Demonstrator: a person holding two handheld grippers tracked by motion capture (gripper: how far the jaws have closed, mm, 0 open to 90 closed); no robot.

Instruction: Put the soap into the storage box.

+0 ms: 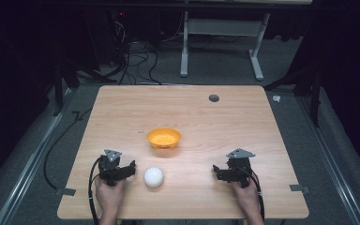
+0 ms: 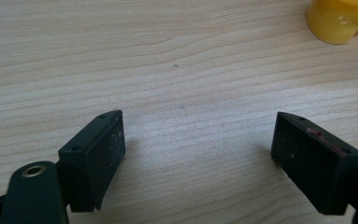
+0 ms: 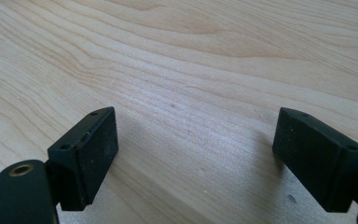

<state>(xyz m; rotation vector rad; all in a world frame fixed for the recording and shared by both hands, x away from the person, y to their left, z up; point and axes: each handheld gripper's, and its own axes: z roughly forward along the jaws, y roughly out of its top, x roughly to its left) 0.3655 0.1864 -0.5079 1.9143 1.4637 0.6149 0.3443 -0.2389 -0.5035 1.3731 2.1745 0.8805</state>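
Dark room all round, cables on the floor behind, and the wooden table [image 1: 183, 108] lit in the middle. I had both grippers resting low near my edge, jaws spread wide with nothing between them, just bare wood grain in both gripper views. My left gripper [image 1: 130, 168] sat just beside the white ball [image 1: 153, 177], jaws turned toward it but not touching, so I judged the ball was the thing to grab first. The ball lay near the front edge, apart from the orange bowl [image 1: 164, 138], which stood further in at the table's middle; the bowl's edge [image 2: 334, 21] showed at the top right of my left gripper view. My right gripper [image 1: 217, 171] sat well apart on the other side, probably parked out of the way.
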